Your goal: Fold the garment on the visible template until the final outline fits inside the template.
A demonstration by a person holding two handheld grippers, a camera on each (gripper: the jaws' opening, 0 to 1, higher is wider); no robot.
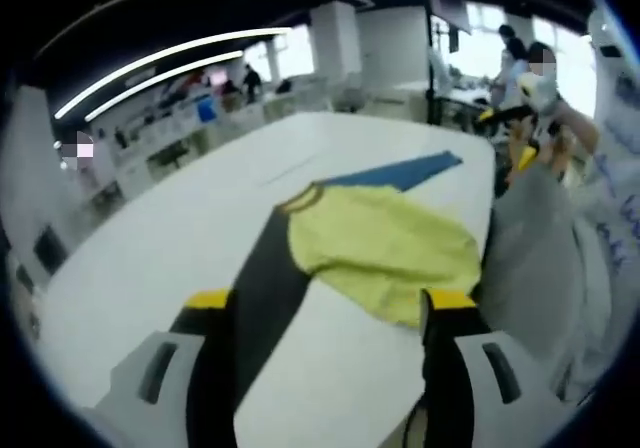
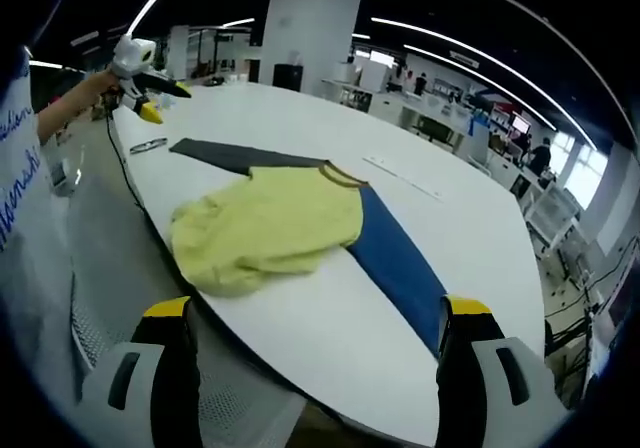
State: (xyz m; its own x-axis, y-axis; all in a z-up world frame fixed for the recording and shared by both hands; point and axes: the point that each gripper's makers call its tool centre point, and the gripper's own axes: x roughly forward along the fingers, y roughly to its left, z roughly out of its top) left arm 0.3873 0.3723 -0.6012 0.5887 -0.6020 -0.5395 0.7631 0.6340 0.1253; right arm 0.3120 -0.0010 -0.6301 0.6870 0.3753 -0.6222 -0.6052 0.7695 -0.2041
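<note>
Ceiling strip lights (image 1: 160,63) are illuminating the room evenly, and the windows (image 1: 560,58) are glaring white. Fisheye distortion is bending the edges, which are blurring slightly.

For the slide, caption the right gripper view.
Open right gripper faces a yellow garment with one dark, one blue sleeve, on a white table.

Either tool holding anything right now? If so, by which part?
Nothing held. The left tool and right tool are both open and off the yellow garment, which lies loose on the white table.
</note>
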